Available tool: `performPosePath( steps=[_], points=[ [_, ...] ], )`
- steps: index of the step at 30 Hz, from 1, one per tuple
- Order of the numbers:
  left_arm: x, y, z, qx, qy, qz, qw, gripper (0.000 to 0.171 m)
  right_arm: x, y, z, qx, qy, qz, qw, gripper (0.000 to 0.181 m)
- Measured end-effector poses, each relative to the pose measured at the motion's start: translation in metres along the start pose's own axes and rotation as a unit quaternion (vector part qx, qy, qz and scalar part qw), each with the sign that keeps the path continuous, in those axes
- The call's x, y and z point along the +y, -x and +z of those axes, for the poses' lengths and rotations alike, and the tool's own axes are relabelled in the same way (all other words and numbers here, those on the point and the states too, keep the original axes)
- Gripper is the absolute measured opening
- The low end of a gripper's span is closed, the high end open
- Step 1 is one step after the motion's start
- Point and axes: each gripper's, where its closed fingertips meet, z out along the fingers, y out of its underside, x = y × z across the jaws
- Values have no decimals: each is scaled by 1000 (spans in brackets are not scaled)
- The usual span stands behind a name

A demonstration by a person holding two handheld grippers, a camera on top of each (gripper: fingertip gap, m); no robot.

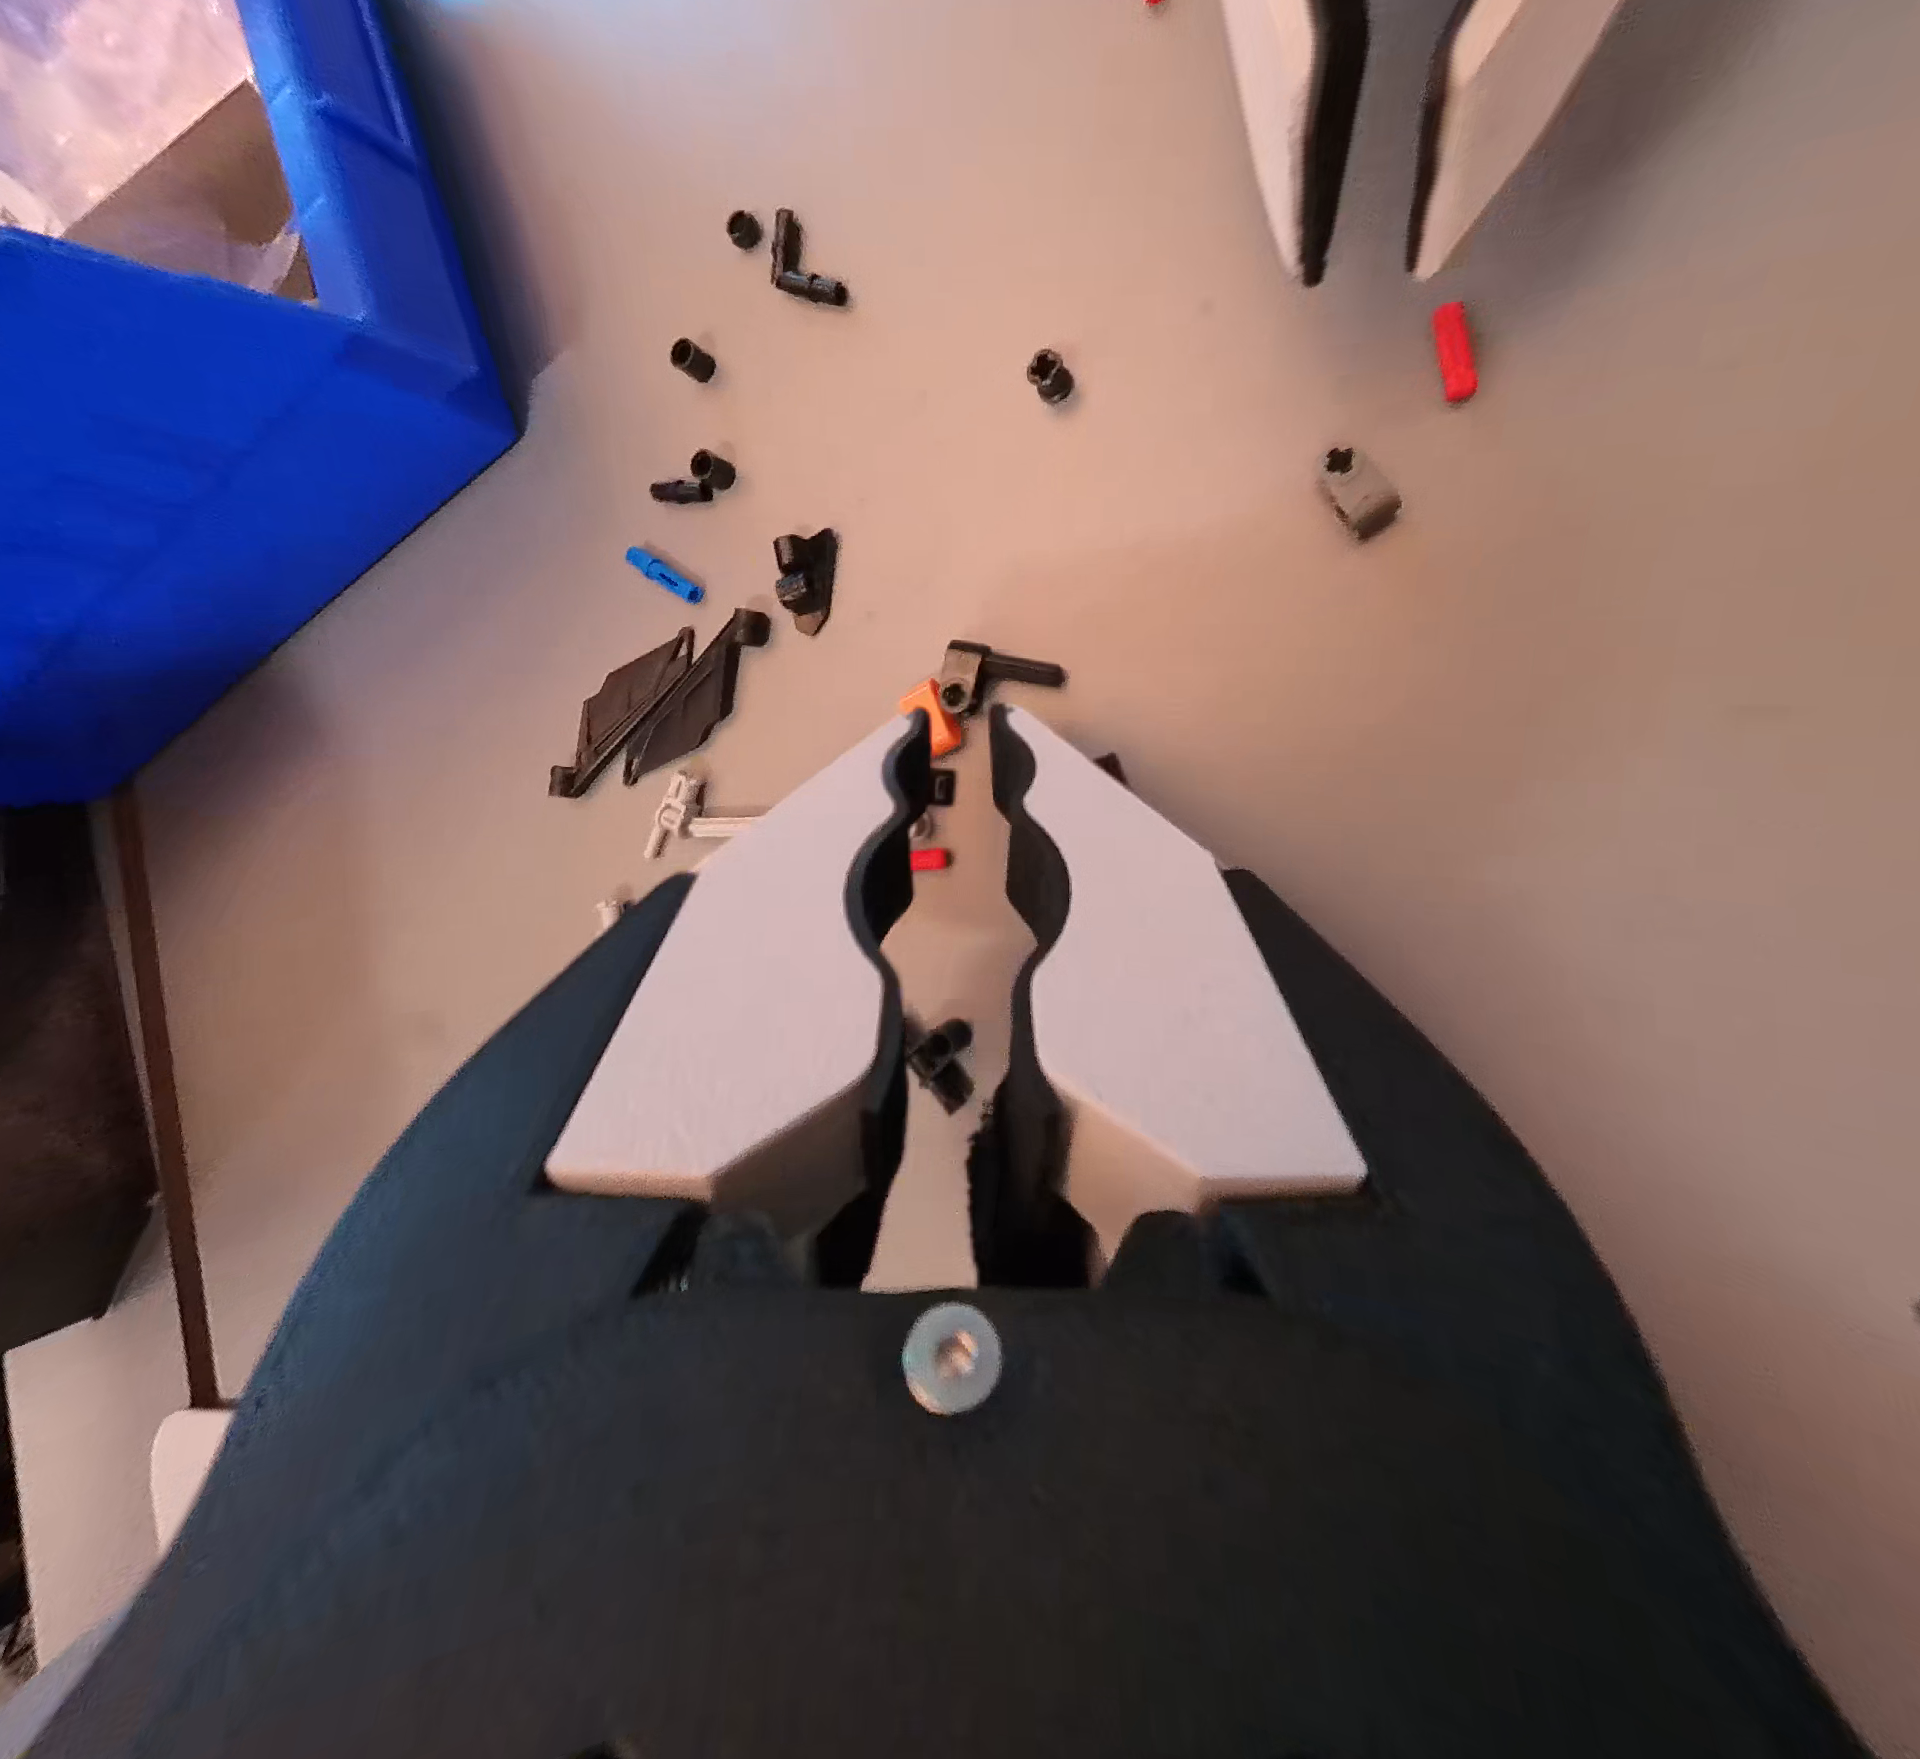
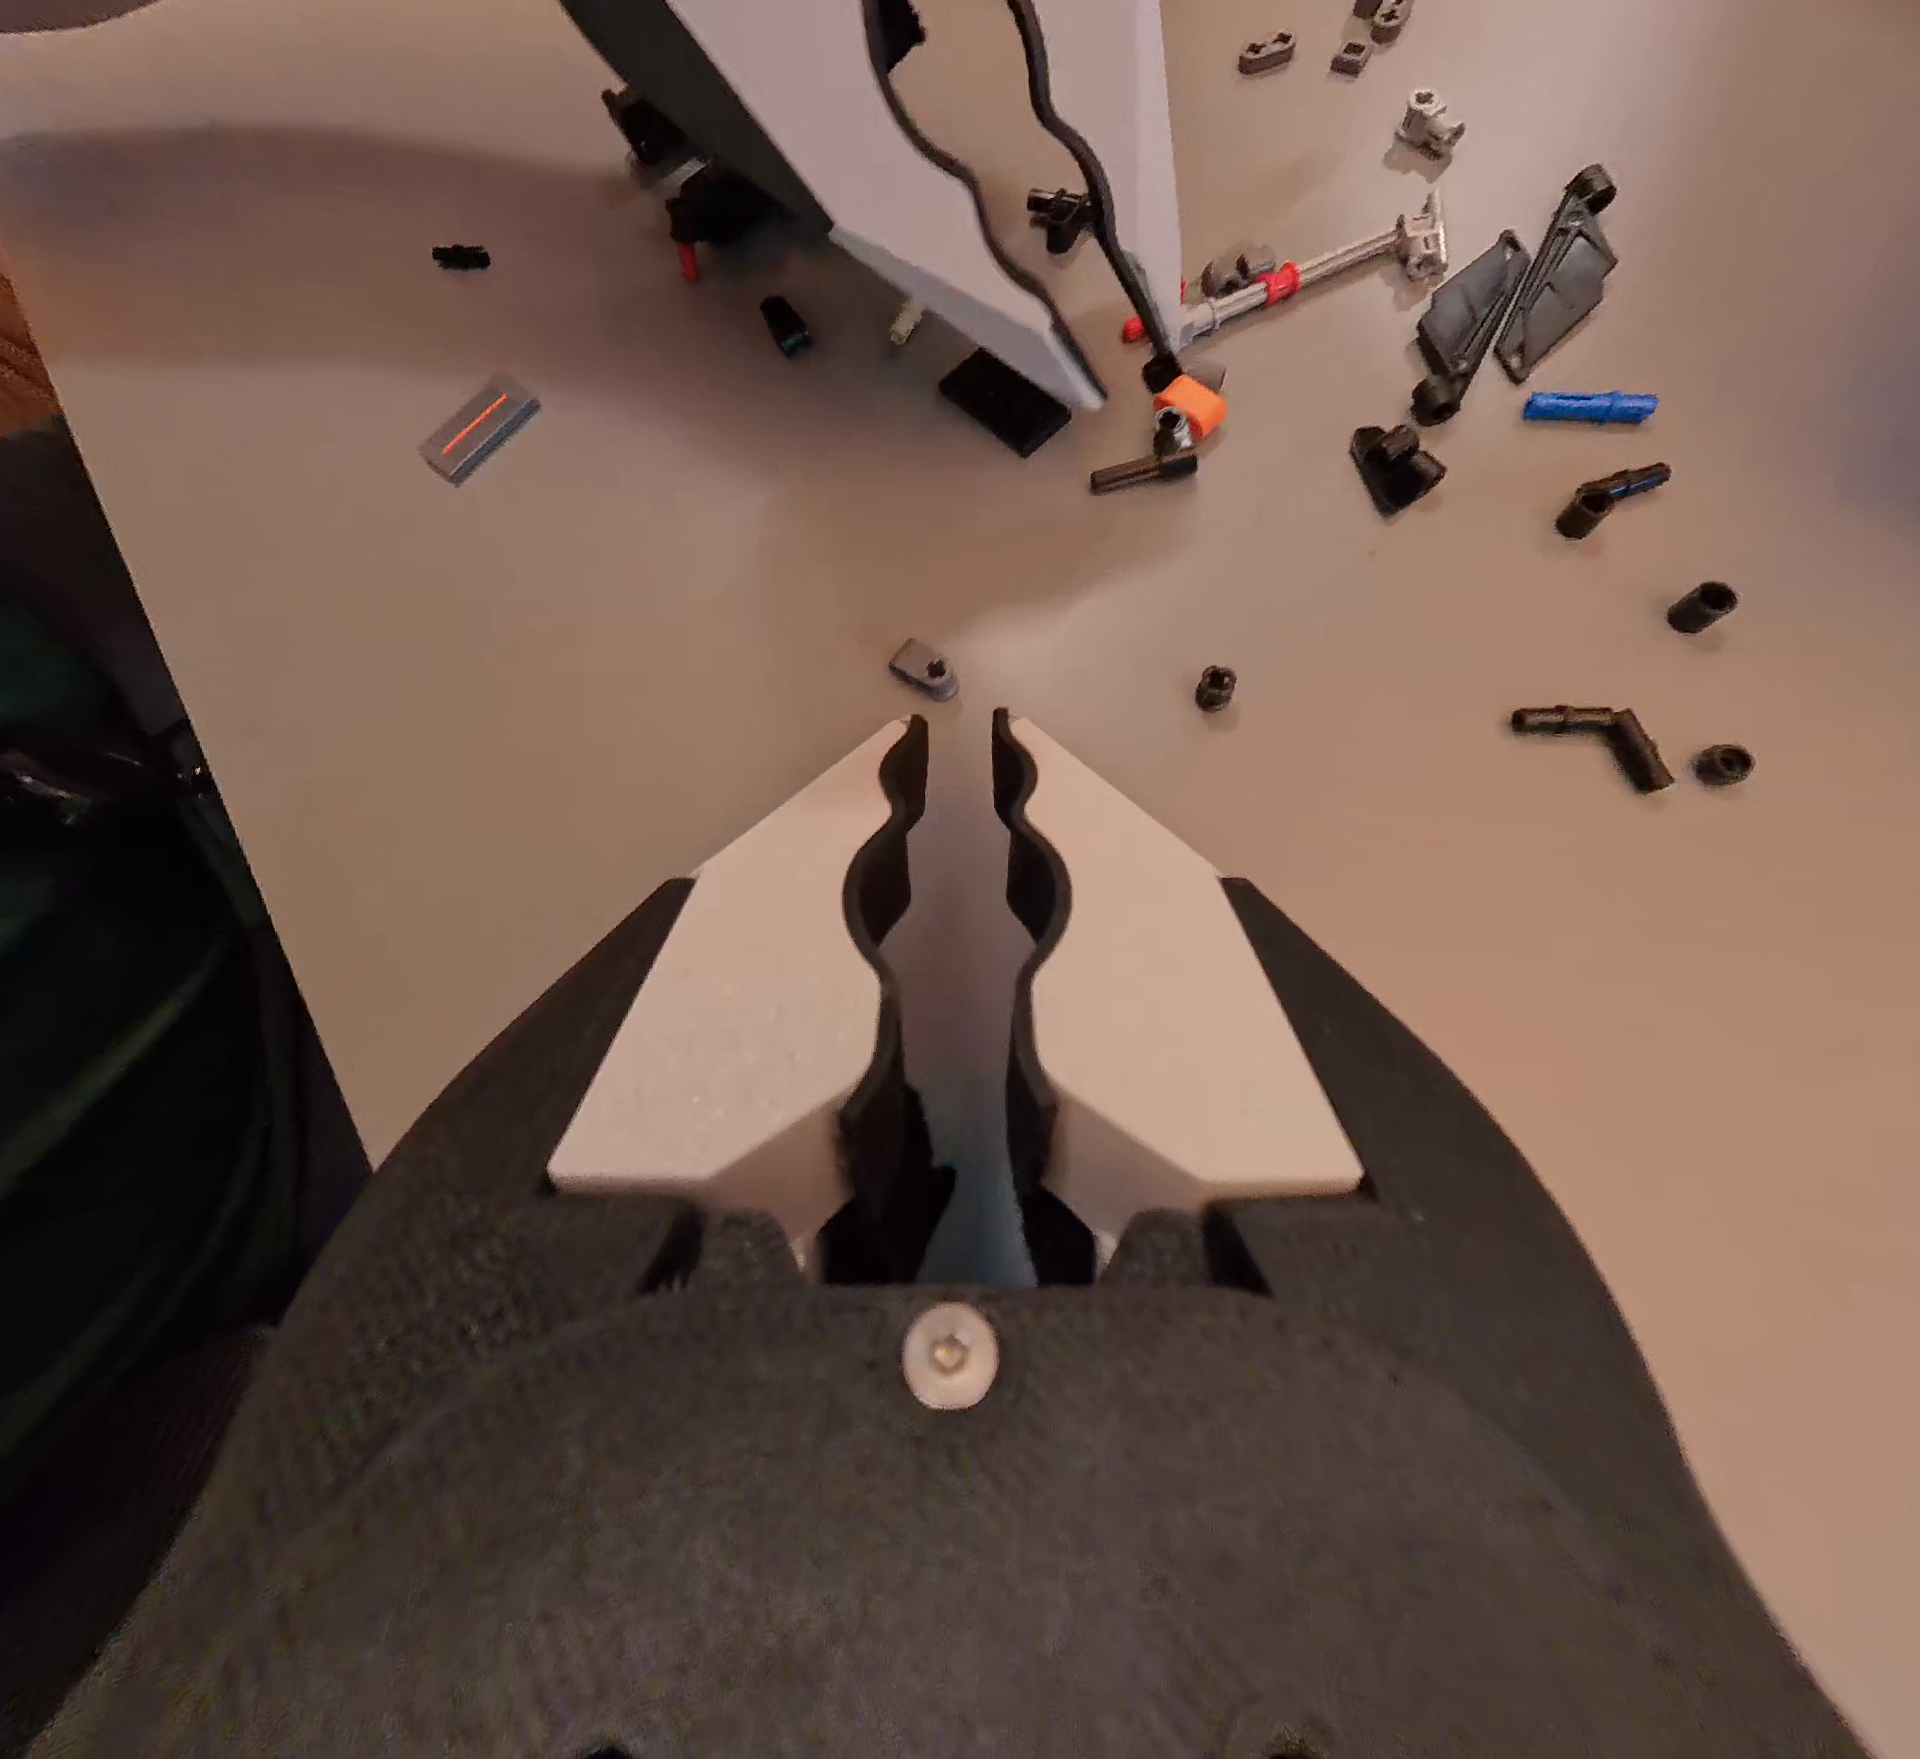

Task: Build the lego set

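Right now, many small lego pieces are spread on a pale table [image 2: 623, 629].

The left gripper [image 1: 954, 722] is held low over the table, and its two fingers are parted by a small gap. Nothing is pinched between them. An orange piece [image 1: 928, 714] is seen just at the tip of the left finger, touching it or very close; which one cannot be told. A black pin piece [image 1: 997, 670] lies right beside the orange piece, just past the tips. A little red piece [image 1: 928, 859] and a black connector [image 1: 940, 1060] are seen on the table through the gap between the fingers.

To the left of this gripper, flat black panels [image 1: 649, 712] and a blue pin [image 1: 663, 573] are laid near a big blue bin [image 1: 239, 462]. Farther off, a grey block [image 1: 1359, 496] and a red piece [image 1: 1455, 350] are found near the other gripper.

The right gripper [image 2: 956, 722] is also slightly open, with nothing held. A small grey piece [image 2: 923, 668] lies on the table just ahead of its left fingertip, not touching it. A black bush [image 2: 1214, 687] is placed a bit to the right. A grey tile with a red line [image 2: 480, 429] is set well apart, to the left. A grey axle with red collars [image 2: 1320, 267] is seen far off.
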Motion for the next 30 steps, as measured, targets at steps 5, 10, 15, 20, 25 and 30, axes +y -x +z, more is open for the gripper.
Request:
performPosePath(
  steps=[5, 10, 15, 20, 25, 30],
  points=[
    [-1, 1, 8, -3, 7, 26, 1000, 16, -11, -3, 0, 5, -17, 7, 1000, 8],
    [-1, -2, 20, 22, 15, 42, 999, 6, -4, -1, -5, 11, -18, 12, 1000, 7],
    [-3, -1, 19, 18, 13, 37, 999, 6, 0, -3, -9, 12, -24, 16, 1000, 6],
    [-1, -6, 9, 17, 6, 15, 1000, 6, -1, -9, -13, 17, -29, 17, 999, 6],
    [2, 1, -19, -17, -5, -1, 1000, 6, -7, -4, -20, 16, -43, 14, 999, 7],
    [19, 4, -76, -84, -15, -51, 995, 6, -21, 13, -22, 2, -62, 1, 998, 9]
  ],
)
